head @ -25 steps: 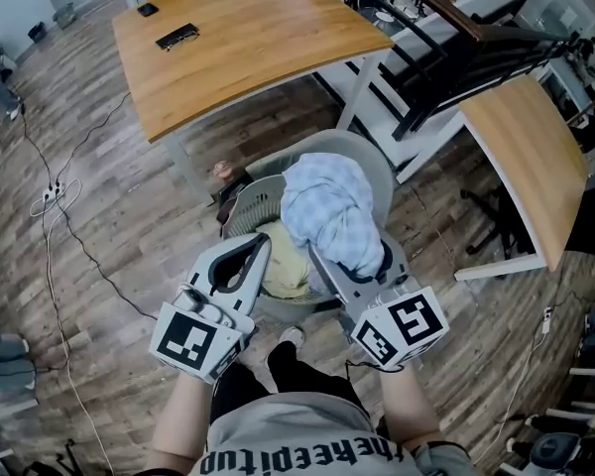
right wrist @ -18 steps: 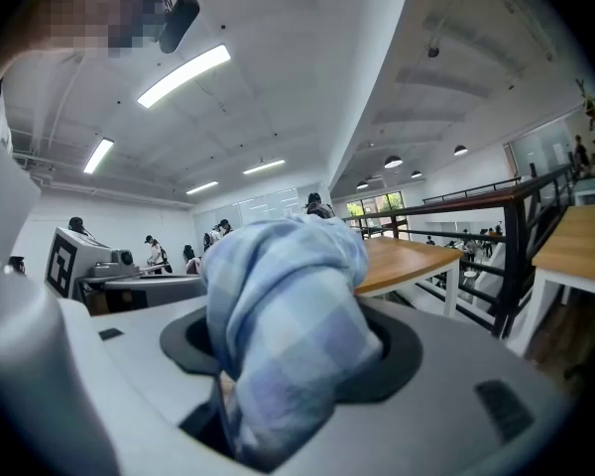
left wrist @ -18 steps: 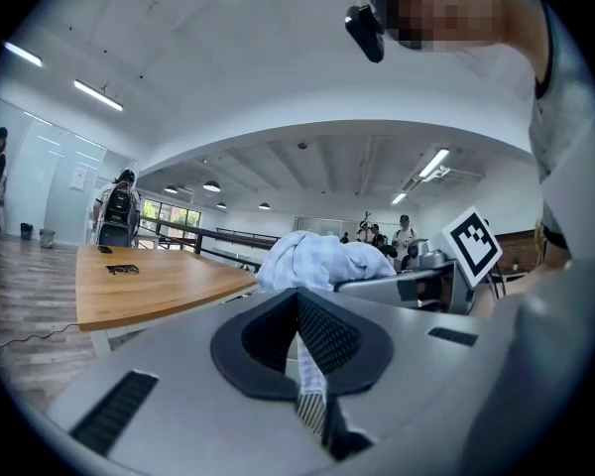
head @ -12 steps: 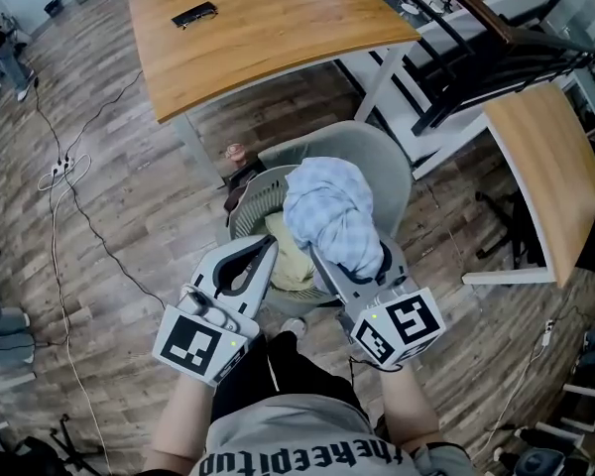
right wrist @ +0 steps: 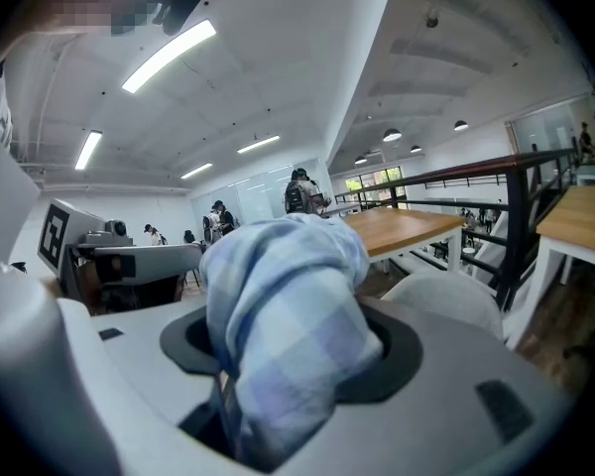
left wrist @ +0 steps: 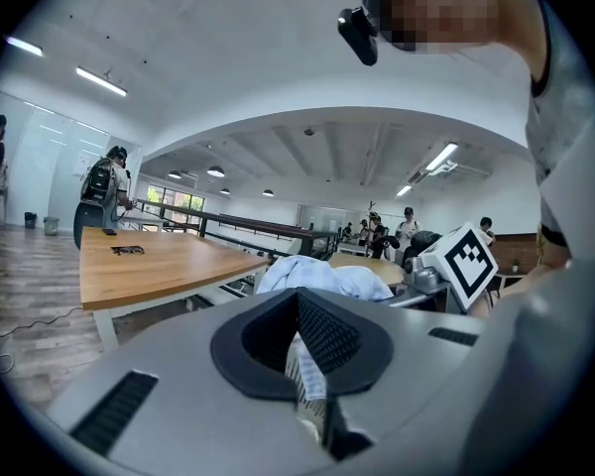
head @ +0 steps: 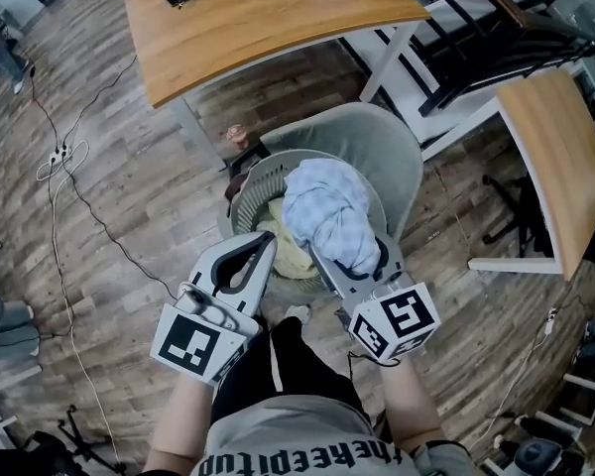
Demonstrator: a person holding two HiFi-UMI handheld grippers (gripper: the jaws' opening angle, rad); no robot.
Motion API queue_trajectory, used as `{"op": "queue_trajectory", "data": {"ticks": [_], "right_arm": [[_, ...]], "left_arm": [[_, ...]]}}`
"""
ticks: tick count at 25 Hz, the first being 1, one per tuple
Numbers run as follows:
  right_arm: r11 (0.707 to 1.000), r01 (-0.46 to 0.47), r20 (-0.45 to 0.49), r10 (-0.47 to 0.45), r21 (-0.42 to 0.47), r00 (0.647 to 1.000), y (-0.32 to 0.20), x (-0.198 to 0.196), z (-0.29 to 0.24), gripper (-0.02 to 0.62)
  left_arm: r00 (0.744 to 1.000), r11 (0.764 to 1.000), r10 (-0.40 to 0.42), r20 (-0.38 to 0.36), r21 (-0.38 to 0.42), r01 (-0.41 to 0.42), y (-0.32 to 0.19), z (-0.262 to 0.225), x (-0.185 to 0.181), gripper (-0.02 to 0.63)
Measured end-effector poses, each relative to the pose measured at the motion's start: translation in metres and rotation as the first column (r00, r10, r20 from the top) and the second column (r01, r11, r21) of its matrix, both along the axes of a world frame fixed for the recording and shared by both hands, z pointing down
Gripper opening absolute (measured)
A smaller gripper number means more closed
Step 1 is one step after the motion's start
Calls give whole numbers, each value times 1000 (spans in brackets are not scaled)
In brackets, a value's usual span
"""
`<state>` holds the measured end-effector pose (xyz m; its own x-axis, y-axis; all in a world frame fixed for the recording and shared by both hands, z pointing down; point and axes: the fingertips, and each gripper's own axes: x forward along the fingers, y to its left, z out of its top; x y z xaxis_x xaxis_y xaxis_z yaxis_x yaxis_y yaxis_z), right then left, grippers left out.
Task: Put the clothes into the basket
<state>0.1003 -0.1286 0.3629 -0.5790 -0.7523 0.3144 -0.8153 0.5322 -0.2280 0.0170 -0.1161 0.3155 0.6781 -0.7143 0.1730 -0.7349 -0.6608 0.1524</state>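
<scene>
My left claw (head: 261,248) is clenched on nothing I can see. My right claw (right wrist: 290,353) grips the soft, blue-checked cloth (head: 327,206), bunched in a lump just above the round slatted basket (head: 248,181). A pale yellow garment (head: 286,246) already lies inside; this one is yet to be dropped in.

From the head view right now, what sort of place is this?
Probably an open-plan office or lab workspace: light wooden desk tops on white legs, a grey shell-backed office chair, and long ceiling strip lights over a wide shared room.
</scene>
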Motion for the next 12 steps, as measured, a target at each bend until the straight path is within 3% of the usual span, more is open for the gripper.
{"op": "queue_trajectory", "data": {"ticks": [12], "right_arm": [[993, 17, -26, -20, -121, 999, -5, -6, 53, 282]], "left_arm": [[1000, 998, -7, 22, -69, 9, -4, 31, -8, 14]]}}
